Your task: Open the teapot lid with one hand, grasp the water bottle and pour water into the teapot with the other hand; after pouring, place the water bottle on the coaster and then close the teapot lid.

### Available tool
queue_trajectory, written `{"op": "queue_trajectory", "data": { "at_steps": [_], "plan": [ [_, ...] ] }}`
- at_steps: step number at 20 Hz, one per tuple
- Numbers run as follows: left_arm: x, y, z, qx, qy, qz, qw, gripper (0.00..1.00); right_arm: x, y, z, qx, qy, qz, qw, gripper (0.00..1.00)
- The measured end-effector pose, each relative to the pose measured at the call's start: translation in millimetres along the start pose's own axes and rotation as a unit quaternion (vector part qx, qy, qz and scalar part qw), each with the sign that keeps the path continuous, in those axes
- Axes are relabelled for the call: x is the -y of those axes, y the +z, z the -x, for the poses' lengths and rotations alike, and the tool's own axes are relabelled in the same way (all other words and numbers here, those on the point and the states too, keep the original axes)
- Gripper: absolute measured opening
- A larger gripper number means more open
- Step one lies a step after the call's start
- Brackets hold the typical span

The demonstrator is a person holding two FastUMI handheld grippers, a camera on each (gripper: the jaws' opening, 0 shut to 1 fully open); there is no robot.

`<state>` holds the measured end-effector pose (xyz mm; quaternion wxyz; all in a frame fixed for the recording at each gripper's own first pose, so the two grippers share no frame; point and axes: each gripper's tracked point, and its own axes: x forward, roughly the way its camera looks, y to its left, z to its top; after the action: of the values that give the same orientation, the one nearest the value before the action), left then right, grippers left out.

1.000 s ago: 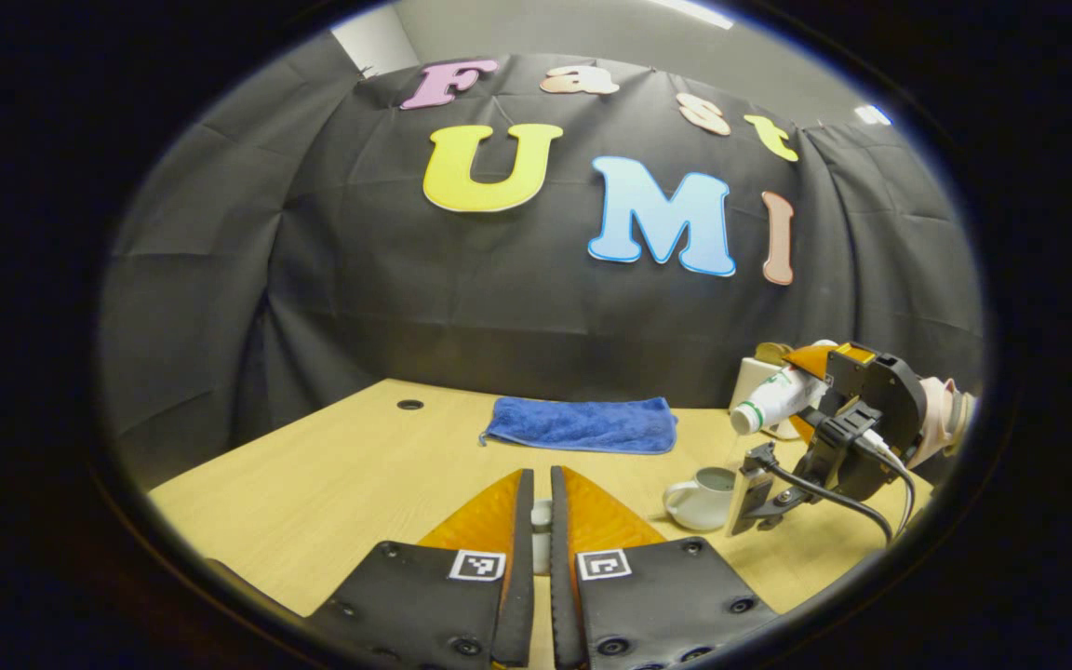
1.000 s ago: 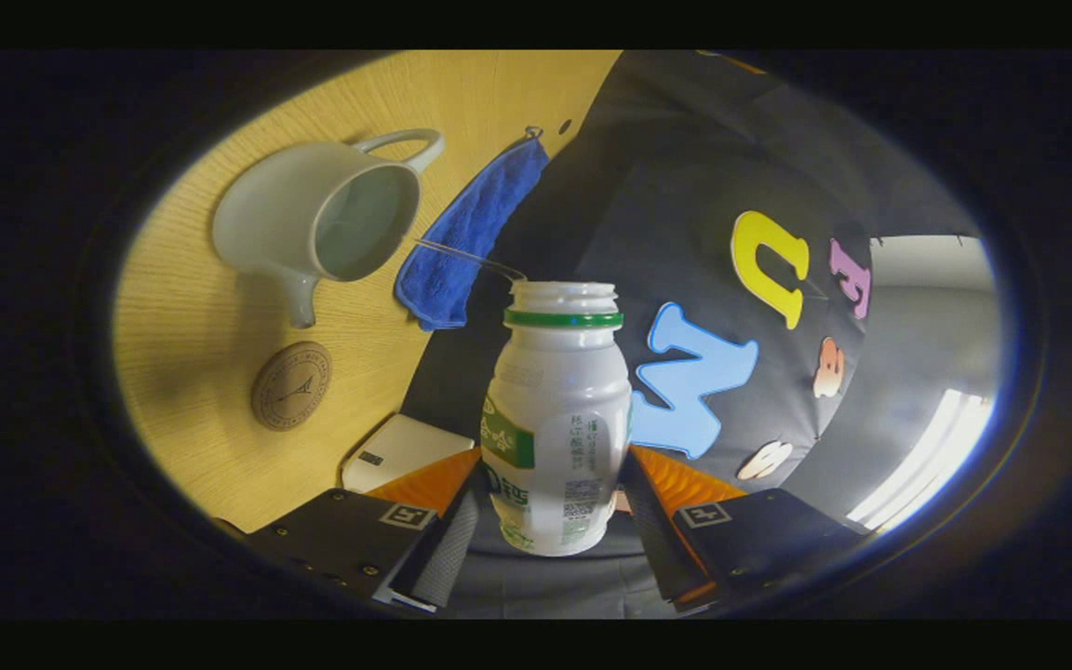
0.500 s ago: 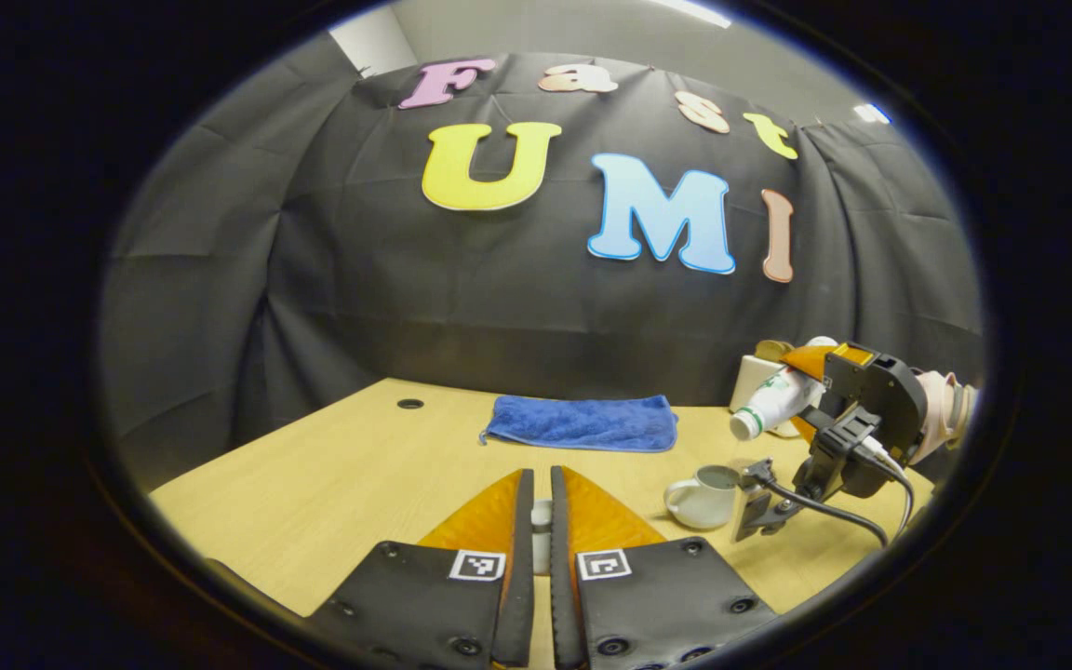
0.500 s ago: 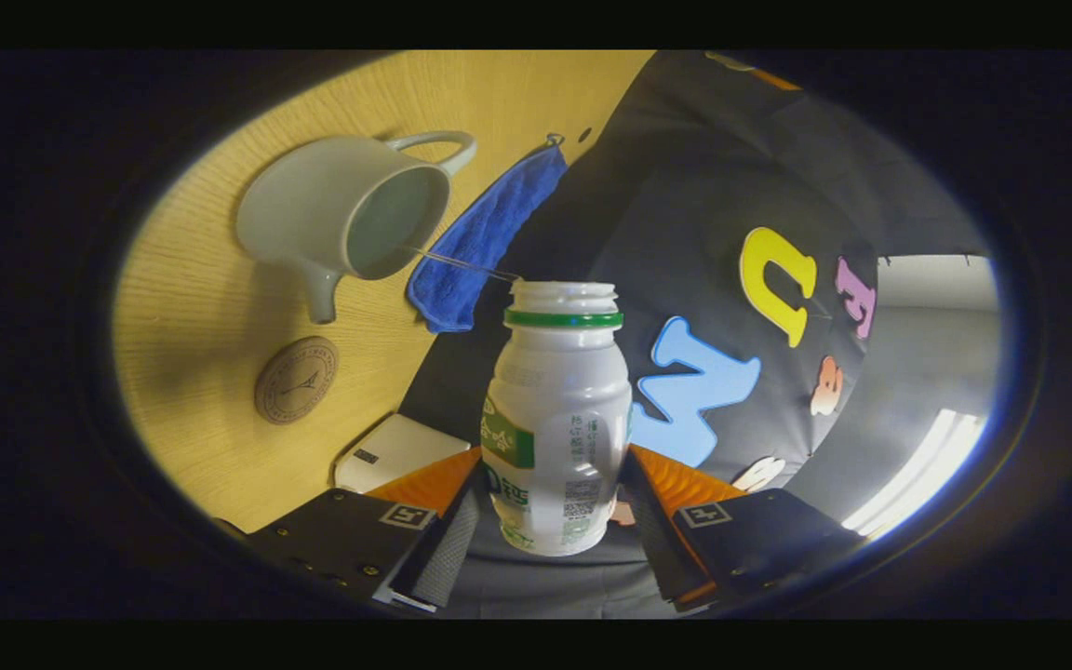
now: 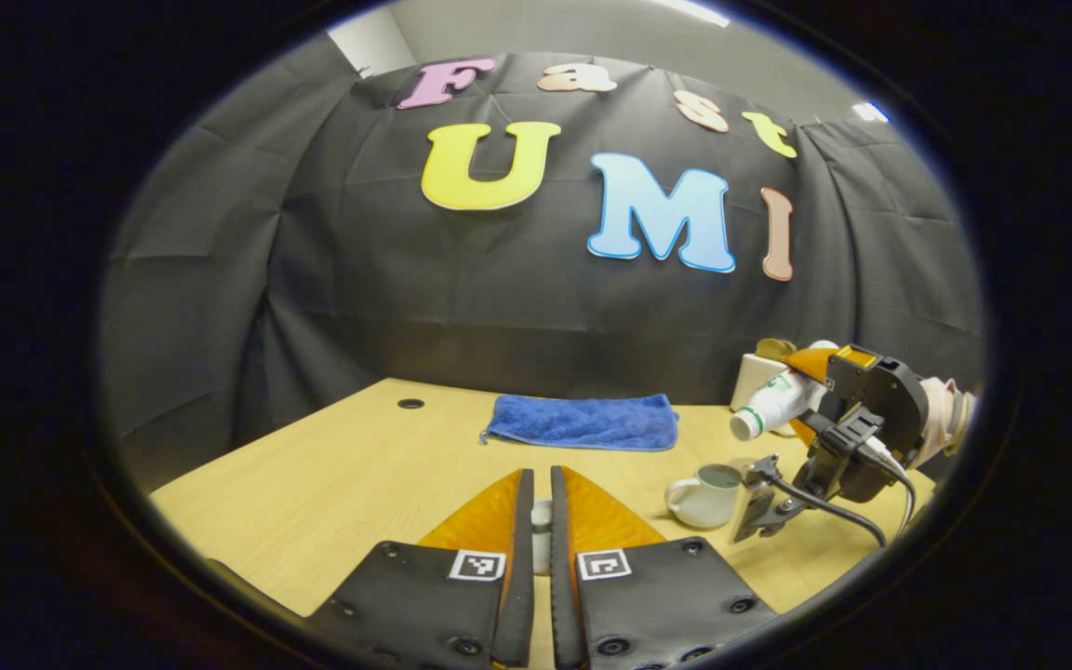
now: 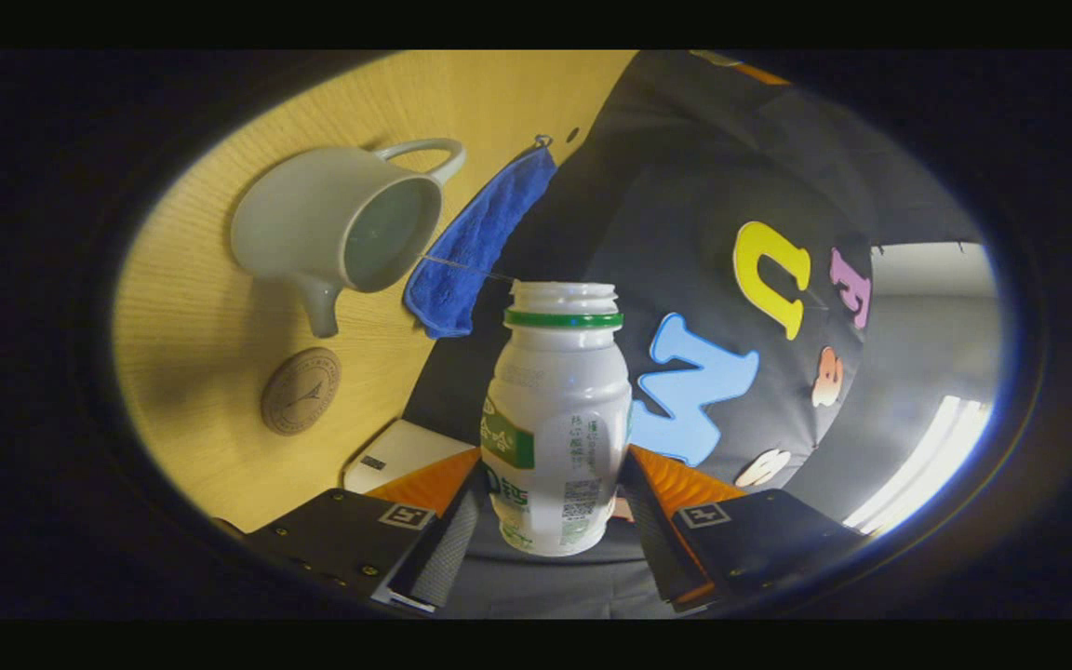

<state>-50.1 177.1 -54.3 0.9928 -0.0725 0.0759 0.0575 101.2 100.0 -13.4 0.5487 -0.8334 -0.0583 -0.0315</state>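
Observation:
My right gripper [image 6: 555,456] is shut on a white water bottle [image 6: 559,419] with a green neck ring and no cap. The bottle is tipped over, and a thin stream of water runs from its mouth into the open white teapot [image 6: 341,233] on the wooden table. In the left gripper view the same tilted bottle [image 5: 764,409] hangs above the teapot [image 5: 703,496] at the right. My left gripper [image 5: 541,473] is low over the table, shut on a small white piece, the teapot lid [image 5: 542,538]. A round brown coaster [image 6: 301,404] lies beside the teapot's spout.
A blue cloth [image 5: 582,423] lies at the back of the table [image 5: 359,484], near the black wall. A white box [image 6: 396,451] stands close to the coaster. A hand [image 5: 945,414] holds the right gripper, and a black cable trails from it.
The right gripper has shifted slightly while holding the bottle tilted, and the stream still runs into the teapot. The left gripper has stayed still with the lid.

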Motion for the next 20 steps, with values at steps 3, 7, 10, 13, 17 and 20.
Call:
{"op": "queue_trajectory", "data": {
  "at_steps": [3, 7, 10, 13, 17, 20],
  "plan": [
    [-0.1, -1.0, -0.7, -0.001, 0.001, 0.001, 1.0, 0.14, -17.5, 3.3, 4.6, -0.011, 0.024, -0.067, 0.997, 0.8],
    [-0.9, 1.2, 0.8, 0.005, 0.004, 0.001, 1.0, 0.18, -38.1, 5.8, 11.7, -0.029, 0.057, -0.167, 0.984, 0.8],
    [-1.3, 2.8, 1.2, 0.009, 0.009, 0.0, 1.0, 0.14, -51.2, 4.3, 19.8, -0.043, 0.075, -0.249, 0.965, 0.8],
    [-0.7, 3.0, 2.2, 0.01, 0.012, -0.005, 1.0, 0.18, -61.0, 0.5, 24.1, -0.056, 0.09, -0.331, 0.938, 0.8],
    [3.2, 3.9, 3.5, 0.017, 0.015, -0.018, 1.0, 0.14, -65.4, -6.6, 24.1, -0.072, 0.097, -0.455, 0.882, 0.8],
    [14.5, 1.9, 4.5, 0.019, 0.01, -0.031, 0.999, 0.14, -64.4, -13.6, 25.1, -0.077, 0.096, -0.538, 0.834, 0.8]
  ]
}}
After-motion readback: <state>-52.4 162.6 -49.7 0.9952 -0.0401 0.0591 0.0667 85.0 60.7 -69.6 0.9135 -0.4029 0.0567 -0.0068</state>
